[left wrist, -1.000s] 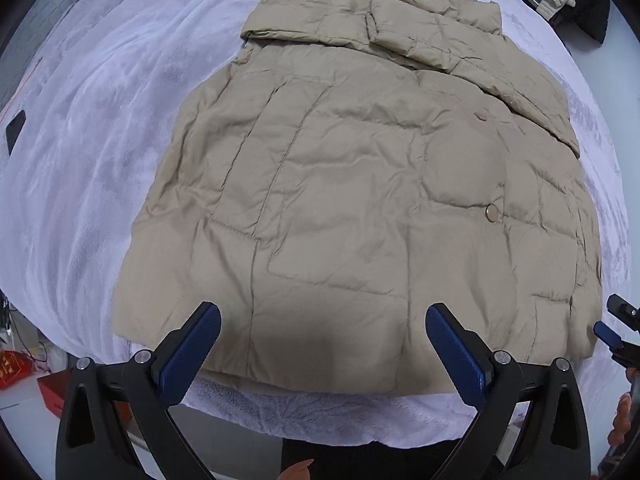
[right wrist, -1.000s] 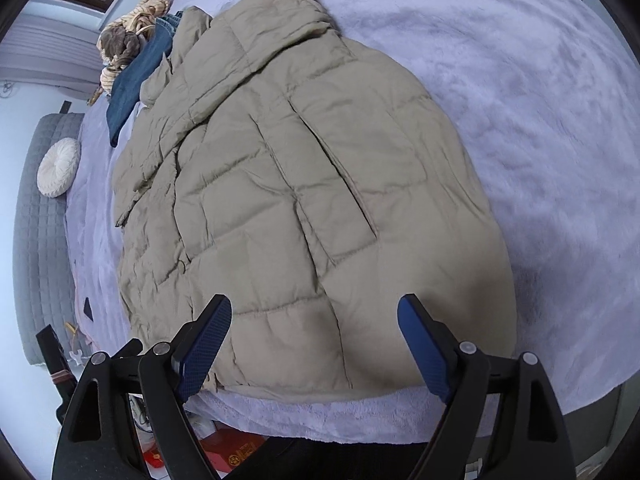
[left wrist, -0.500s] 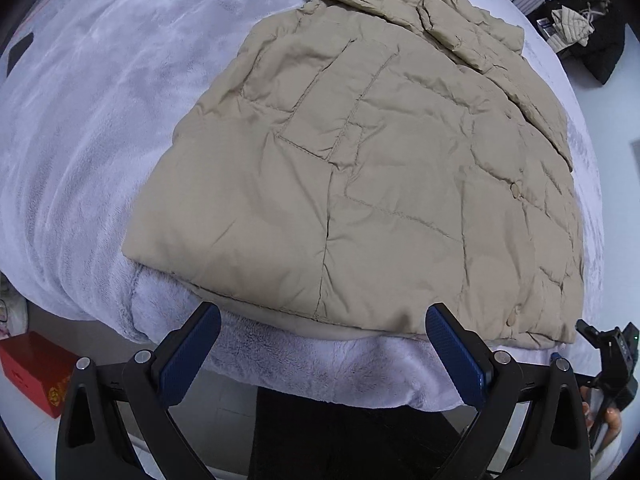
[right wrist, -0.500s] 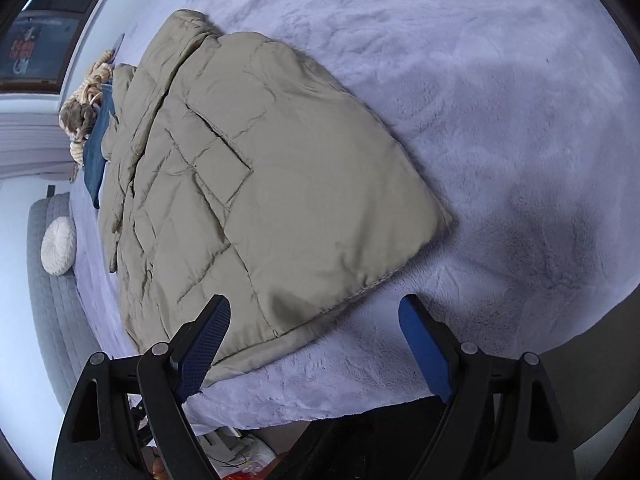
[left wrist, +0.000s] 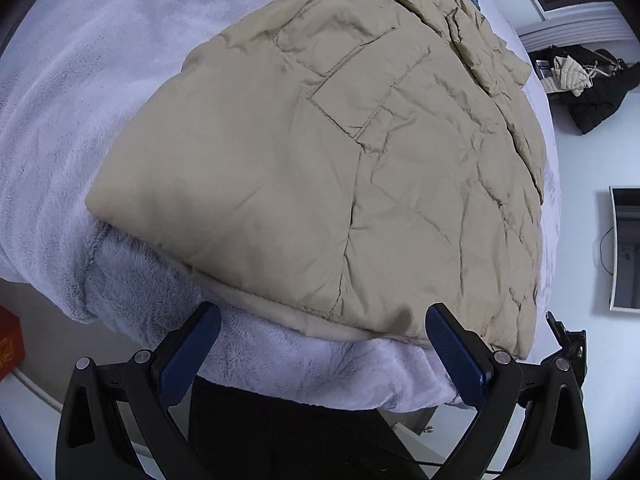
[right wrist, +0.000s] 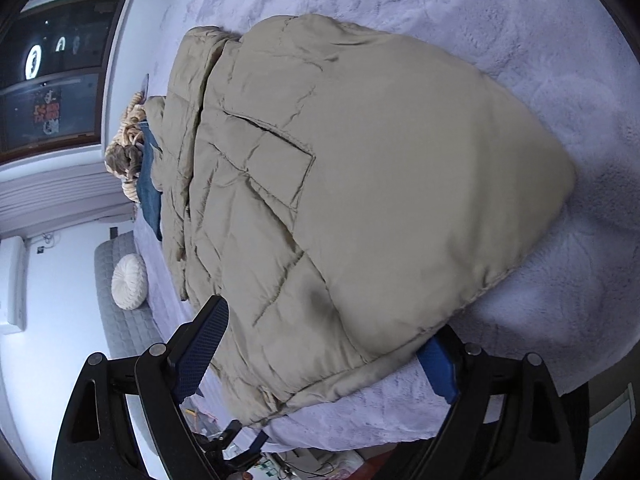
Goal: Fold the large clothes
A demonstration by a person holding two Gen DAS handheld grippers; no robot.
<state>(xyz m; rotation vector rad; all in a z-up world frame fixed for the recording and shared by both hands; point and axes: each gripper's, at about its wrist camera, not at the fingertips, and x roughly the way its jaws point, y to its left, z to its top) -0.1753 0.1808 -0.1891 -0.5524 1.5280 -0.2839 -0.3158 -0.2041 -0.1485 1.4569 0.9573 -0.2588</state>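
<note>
On the bed point(left wrist: 60, 92), one beige coat point(left wrist: 320, 160); two grippers, left point(left wrist: 320, 350) and right point(right wrist: 320, 350), both spread apart

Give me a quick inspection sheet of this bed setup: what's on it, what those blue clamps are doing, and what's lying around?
Surface: bed under a fluffy lilac blanket.
Job's things: beige puffer jacket lying flat, hem at the near edge.
Clutter: blue garment and a tan knitted item beyond the collar; round white cushion beside the bed.
Grippers: left gripper open, just short of the hem; right gripper open, hem corner between its jaws, no pinch visible.
Cables: a thin cord by the wall screen.
Surroundings: dark clothes pile, red box, dark window.
</note>
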